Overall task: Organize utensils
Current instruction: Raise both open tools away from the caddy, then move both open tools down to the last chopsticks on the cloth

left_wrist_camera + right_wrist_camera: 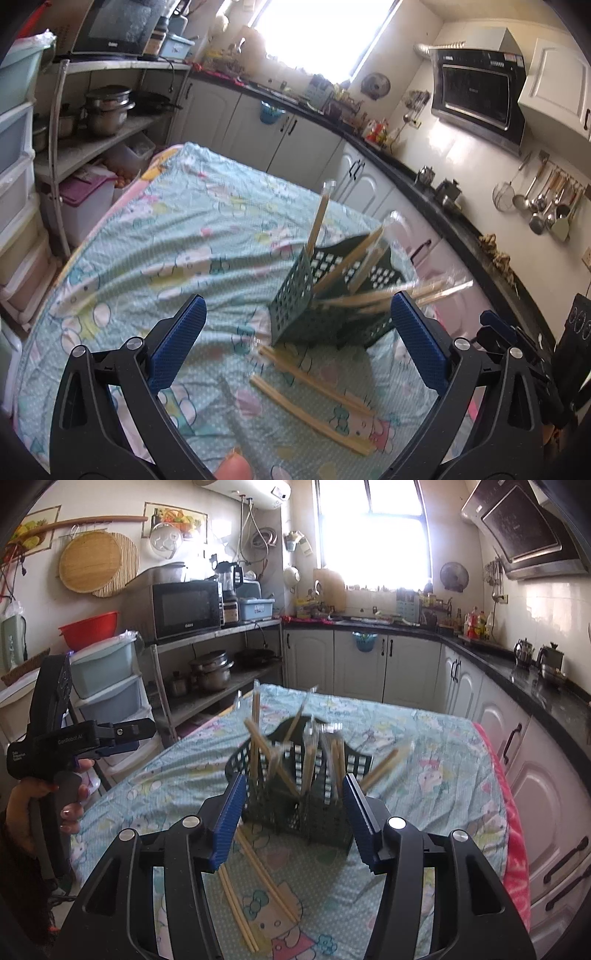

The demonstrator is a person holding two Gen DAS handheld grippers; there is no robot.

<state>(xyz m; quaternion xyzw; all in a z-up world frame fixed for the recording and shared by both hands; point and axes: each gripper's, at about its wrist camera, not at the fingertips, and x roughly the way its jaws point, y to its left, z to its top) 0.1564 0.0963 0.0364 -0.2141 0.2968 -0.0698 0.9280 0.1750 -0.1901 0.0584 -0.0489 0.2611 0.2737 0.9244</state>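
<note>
Dark green perforated basket point(295, 794) stands on counter point(424, 775) under cartoon-print cloth. Inside it: several wrapped chopstick pairs point(280, 771), leaning at mixed angles, one tilted far over right rim. Two loose chopstick pairs point(255, 890) lie on cloth just in front of basket. Left hand-held gripper point(299, 343): jaws wide apart, holding nothing. Right hand-held gripper point(295, 819): jaws apart, holding nothing.

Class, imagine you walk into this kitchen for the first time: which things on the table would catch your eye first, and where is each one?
First the dark green utensil basket in the middle of the cartoon-print tablecloth, bristling with wrapped chopsticks leaning at all angles. Then the loose chopsticks lying on the cloth in front of it, between the open right gripper fingers.
</note>
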